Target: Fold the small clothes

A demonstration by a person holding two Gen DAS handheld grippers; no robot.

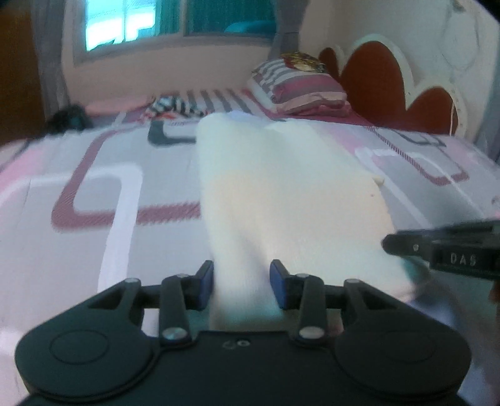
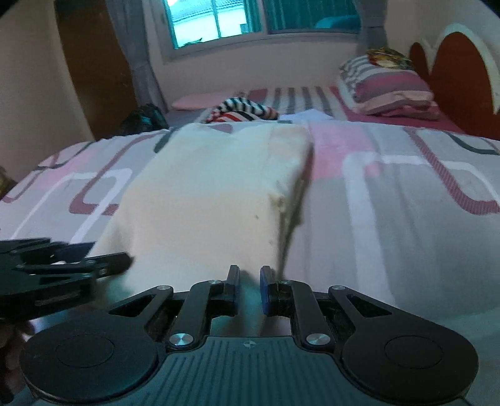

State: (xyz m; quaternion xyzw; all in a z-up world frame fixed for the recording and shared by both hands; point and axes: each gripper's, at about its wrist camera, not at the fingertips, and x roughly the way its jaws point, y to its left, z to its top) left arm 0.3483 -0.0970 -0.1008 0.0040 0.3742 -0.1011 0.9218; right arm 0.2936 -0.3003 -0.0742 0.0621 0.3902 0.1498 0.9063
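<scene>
White, soft cloth fills the space in front of both your tools: a small cream-white garment (image 2: 212, 193), its near edge lifted off the pink-and-grey patterned bedsheet (image 2: 390, 218) while its far end rests on the bed. Your right gripper (image 2: 248, 281) has its blue-padded jaws nearly together, pinching the near right corner of the fabric. Your left gripper (image 1: 242, 281) stands partly spread, with a bunched fold of the near left edge between the pads (image 1: 204, 282); the cloth fills that gap, but whether the pads truly press on it is hard to say through the blur.

By my reading you are in the carry of a fold, bringing the near hem over toward the far end. The next move calls for both corners to travel level and together, or the edge will land skewed; firm up the left hold first if it feels loose.

Farther off lie a crumpled striped garment (image 2: 242, 112), a striped pillow (image 2: 387, 90), a red scalloped headboard (image 1: 375, 78) and a window (image 2: 215, 22).
</scene>
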